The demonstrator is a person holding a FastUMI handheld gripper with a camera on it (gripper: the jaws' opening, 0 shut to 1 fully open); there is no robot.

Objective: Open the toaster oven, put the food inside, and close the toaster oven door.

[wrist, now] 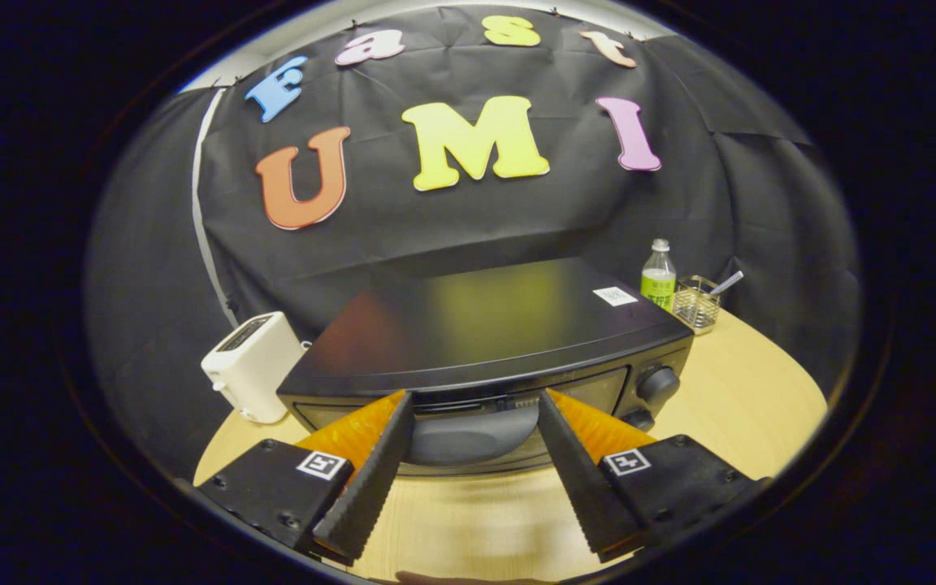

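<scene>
The claw [474, 400] stood spread apart, gripping nothing, its two ribbed black fingers [370, 479] reaching forward over the pale wooden counter [468, 520] toward 12 o'clock. The fingertips lay at the upper front edge of the black toaster oven [484, 325], one to either side of the door's handle area; whether they touched it could not be told. The oven door [468, 435] looked closed, its dark glass showing in the gap between the fingers, and two round knobs [657, 382] sat on the oven's front at about 2 o'clock from the claw. The oven's flat top carried a small white sticker [614, 296] near its far right corner.

At about 10 o'clock, just beside the oven's left end, a white slot toaster [253, 366] stood on the counter. Beyond the oven at 1 o'clock stood a green bottle [658, 276], and just beside it a wire basket [695, 305] with a utensil [725, 283] leaning out.
</scene>
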